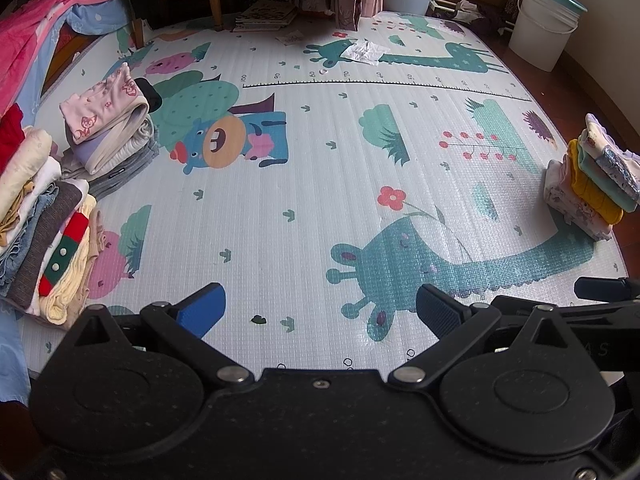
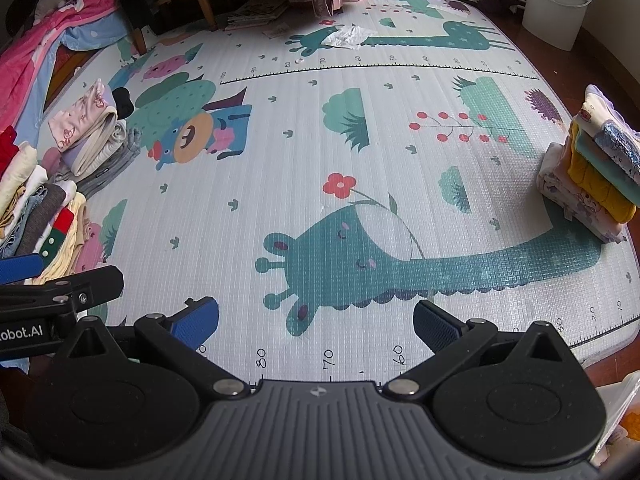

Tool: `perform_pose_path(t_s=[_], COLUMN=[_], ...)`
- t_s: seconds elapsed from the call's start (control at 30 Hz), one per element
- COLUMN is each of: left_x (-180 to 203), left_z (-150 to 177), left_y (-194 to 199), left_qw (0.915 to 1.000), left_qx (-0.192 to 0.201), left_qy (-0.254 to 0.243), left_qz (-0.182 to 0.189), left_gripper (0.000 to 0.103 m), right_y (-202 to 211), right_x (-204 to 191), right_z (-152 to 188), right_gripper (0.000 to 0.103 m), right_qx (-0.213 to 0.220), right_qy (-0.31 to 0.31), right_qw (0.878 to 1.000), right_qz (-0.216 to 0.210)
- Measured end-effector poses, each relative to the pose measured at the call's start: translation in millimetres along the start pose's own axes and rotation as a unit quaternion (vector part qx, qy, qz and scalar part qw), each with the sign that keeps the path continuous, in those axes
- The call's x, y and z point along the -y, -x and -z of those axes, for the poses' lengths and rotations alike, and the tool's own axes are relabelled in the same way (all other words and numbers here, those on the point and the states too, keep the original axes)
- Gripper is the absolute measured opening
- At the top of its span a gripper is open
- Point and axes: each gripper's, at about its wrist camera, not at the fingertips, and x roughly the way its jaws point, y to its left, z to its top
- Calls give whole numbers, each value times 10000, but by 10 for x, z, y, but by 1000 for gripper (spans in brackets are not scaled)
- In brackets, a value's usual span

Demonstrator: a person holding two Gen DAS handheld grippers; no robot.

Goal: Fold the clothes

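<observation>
So both tongs hover over the play mat (image 1: pixel 320 184) w/ nothing in them: left gripper (image 1: pixel 320 312) has its blue pads spread wide, right gripper (image 2: pixel 316 320) likewise wide apart, each over the teal giraffe print. Clothes sit off to the sides. Ahead and far left of the left gripper, a leaning stack of folded clothes (image 1: pixel 44 236) (cream knit w/ red and green trim at its near end) rests on the mat edge; a second pile (image 1: pixel 112 132), pink printed piece on top, lies just beyond it. Far right of both tongs stands a small folded stack (image 2: pixel 596 172), yellow and teal layers showing. White bucket (image 1: pixel 544 28) well beyond, off the mat.
</observation>
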Motion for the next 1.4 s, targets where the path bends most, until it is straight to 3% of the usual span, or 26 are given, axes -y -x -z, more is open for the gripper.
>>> perform_pose_path(t_s=[0.53, 0.87, 1.2, 1.4], left_x=[-27, -220, -624, -1050], left_z=[-3, -83, -94, -143], left_y=[4, 104, 144, 232], left_qw=[10000, 9993, 9951, 9857], left_qx=[-10, 142, 152, 266], left_qy=[5, 331, 974, 1646], left_qz=[-8, -40, -127, -236], left_gripper=[102, 102, 102, 102], right_y=[15, 31, 111, 261], right_x=[-51, -185, -508, -844], right_z=[-17, -72, -236, -425], right_gripper=[103, 103, 103, 103], right_qx=[12, 85, 159, 375], right_qy=[60, 223, 502, 976], right_qw=[10000, 9996, 9960, 9873], right_qz=[-46, -149, -717, -1195])
